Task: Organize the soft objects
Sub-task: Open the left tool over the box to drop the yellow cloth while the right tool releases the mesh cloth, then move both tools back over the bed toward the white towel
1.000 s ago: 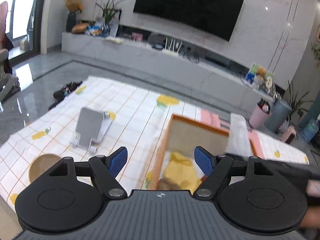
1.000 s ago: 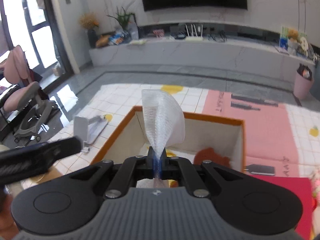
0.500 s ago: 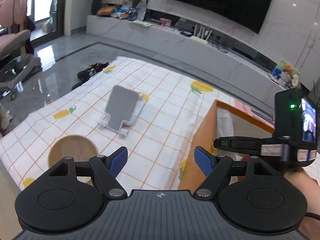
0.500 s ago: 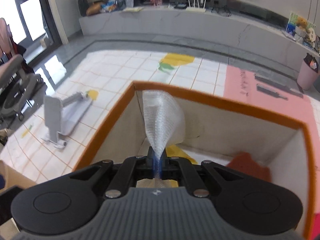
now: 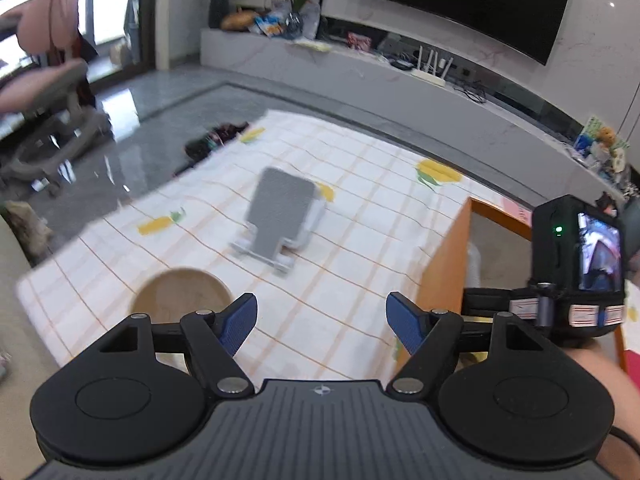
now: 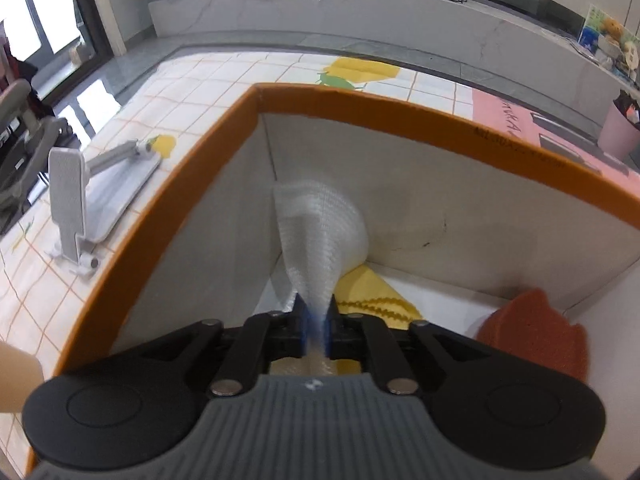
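Observation:
Inside the orange-rimmed box (image 6: 400,108), my right gripper (image 6: 316,328) points down. A white mesh cloth (image 6: 320,232) stands between its blue pads, and the jaws are opening, with a narrow gap showing. On the box floor lie a yellow cloth (image 6: 372,296) and a rust-red cloth (image 6: 532,332). My left gripper (image 5: 322,312) is open and holds nothing. It hovers over the checked tablecloth, left of the box wall (image 5: 448,264). The right gripper's camera unit (image 5: 576,256) shows at the right of the left wrist view.
A grey phone stand (image 5: 280,216) sits on the tablecloth left of the box. A wooden bowl (image 5: 180,296) is by my left fingertip. A pink mat (image 6: 500,120) lies beyond the box, and a pink chair (image 5: 48,60) stands off the table's left.
My right gripper sank into the box with the white cloth, and its pads have parted slightly. The left gripper swung left, away from the box, and stayed open.

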Demonstrator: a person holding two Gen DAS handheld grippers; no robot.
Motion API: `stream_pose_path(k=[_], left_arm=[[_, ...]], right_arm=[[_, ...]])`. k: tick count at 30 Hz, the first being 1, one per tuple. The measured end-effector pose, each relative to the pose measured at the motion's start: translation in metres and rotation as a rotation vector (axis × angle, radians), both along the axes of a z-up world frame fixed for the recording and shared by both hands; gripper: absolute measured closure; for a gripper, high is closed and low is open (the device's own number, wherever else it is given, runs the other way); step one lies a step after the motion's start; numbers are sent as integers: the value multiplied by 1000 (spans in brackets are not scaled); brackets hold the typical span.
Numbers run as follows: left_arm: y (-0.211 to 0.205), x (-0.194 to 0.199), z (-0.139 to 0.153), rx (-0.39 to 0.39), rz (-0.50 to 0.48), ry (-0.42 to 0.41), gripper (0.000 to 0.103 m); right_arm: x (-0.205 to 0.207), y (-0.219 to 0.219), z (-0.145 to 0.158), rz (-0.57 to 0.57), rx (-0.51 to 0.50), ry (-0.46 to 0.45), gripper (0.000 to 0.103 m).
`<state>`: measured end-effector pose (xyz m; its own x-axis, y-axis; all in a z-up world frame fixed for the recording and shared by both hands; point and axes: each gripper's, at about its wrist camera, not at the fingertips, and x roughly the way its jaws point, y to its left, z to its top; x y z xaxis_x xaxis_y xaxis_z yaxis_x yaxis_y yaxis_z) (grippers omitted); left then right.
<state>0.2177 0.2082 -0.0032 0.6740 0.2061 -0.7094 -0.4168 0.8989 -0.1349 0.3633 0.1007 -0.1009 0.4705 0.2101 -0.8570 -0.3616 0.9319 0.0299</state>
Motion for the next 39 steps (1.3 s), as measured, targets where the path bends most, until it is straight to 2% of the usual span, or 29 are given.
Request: stream_pose_path(k=[2,8,12,16,17,21,24,28,33,36,39], left_arm=[[0,-2,3,13,3,-8,17],[-3,-2,8,26,-15,-16,17],[-4,-6,14,22,-25,-39,17],[-14,-13,26,3,-66,-80,17],[-21,-15,30,12,-85,-96,17],[-52,-20,42,102,-138,-129,17],[-76,-23,48,98,-227,-135,17],[-107,-29,54,85,-303,-166,17],[-144,-42,56,63,-418,-185,17],[-170,-50,53,76,-508,-200,17],[-190,-55,49,52,-579,-222,17]], right_arm=[[-2,-1,5,-14,-58,-39,55],[-18,-15,27,64,-47,-100,33],[-27,-26,49,95,-54,-140,30],[-38,-40,70,93,-24,-156,21],[-48,-52,87,78,5,-169,20],[-71,-90,124,35,20,-199,17],[-94,-132,151,-1,44,-227,15],[-127,-196,177,-93,-2,-262,14],[-170,-282,192,-230,-23,-278,14],[-191,-331,187,-310,-27,-275,13],[-206,-377,172,-389,-36,-247,13]])
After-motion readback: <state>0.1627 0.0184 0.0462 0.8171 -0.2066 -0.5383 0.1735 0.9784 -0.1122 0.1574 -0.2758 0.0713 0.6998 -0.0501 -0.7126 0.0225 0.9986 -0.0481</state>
